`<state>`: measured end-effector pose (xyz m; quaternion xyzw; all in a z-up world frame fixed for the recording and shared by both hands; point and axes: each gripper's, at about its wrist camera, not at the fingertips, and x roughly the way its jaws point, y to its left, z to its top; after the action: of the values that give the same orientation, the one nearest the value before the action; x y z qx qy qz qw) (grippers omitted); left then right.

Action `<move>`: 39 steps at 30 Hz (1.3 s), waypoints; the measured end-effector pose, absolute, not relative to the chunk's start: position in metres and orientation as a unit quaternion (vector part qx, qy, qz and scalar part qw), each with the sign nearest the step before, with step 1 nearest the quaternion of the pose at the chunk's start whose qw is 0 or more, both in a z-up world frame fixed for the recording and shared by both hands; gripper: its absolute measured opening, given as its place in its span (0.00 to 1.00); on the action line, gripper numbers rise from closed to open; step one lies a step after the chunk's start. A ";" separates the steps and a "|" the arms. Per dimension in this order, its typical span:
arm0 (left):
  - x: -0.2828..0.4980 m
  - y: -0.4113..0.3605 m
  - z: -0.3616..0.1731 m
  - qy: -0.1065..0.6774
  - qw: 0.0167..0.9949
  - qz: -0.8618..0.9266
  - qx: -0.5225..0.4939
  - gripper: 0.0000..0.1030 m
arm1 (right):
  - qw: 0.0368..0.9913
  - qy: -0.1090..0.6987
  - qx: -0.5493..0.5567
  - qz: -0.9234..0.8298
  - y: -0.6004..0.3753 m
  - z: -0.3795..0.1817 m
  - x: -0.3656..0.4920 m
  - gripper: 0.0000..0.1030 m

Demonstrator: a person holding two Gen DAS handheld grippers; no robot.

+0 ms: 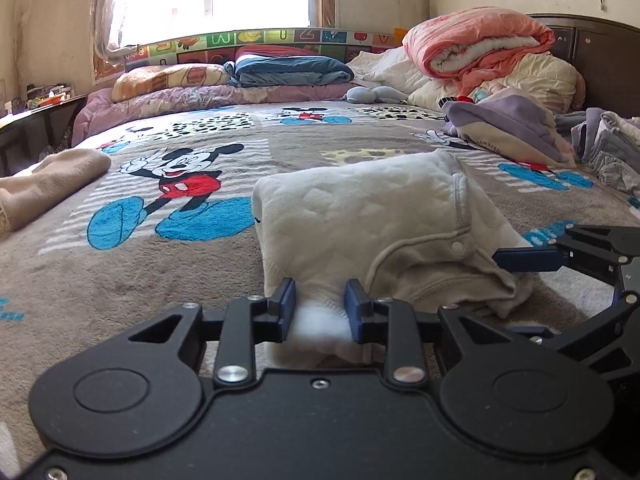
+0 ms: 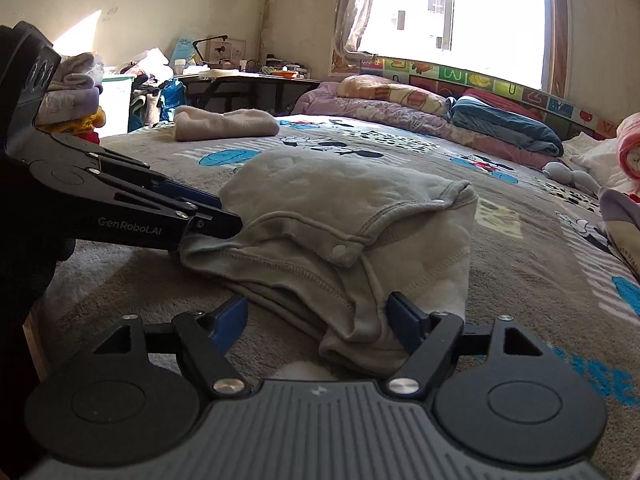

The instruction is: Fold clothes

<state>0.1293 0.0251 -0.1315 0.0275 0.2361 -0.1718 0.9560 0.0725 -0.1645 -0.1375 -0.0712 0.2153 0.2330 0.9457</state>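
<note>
A cream quilted baby garment with snap buttons lies folded in a bundle on the cartoon-mouse bedspread. My left gripper is shut on the bundle's near fold, with white fabric pinched between its blue pads. In the right wrist view the same garment fills the middle, and the left gripper bites its left edge. My right gripper stands open, its fingers straddling the garment's near corner without squeezing it. One blue finger of it shows beside the bundle's right side.
A folded beige cloth lies on the bed's far left. Loose clothes and a rolled pink quilt are heaped by the headboard. Pillows and a blue blanket line the window side. A cluttered desk stands beyond the bed.
</note>
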 end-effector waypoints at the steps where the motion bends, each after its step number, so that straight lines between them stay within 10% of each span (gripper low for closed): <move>1: 0.130 0.027 -0.132 0.239 0.955 -0.172 0.023 0.25 | 0.946 0.212 -0.053 0.238 -0.170 -0.133 0.070 0.74; 9: 0.137 0.080 -0.115 0.233 0.946 -0.152 -0.165 0.53 | 0.950 0.178 0.136 0.217 -0.228 -0.098 0.067 0.66; 22: 0.170 0.103 -0.158 0.327 0.846 -0.160 -0.390 0.59 | 0.856 0.265 0.413 0.161 -0.281 -0.157 0.132 0.67; 31: 0.177 0.071 -0.160 0.337 0.853 -0.176 -0.357 0.57 | 0.829 0.292 0.435 0.195 -0.271 -0.181 0.138 0.52; 39: 0.154 0.094 -0.128 0.270 0.868 -0.161 -0.384 0.35 | 0.830 0.251 0.453 0.210 -0.265 -0.175 0.132 0.39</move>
<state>0.1537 0.0939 -0.1279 -0.3837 0.2703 -0.1608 0.8683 0.1324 -0.2652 -0.1750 0.4530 0.2506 0.2095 0.8295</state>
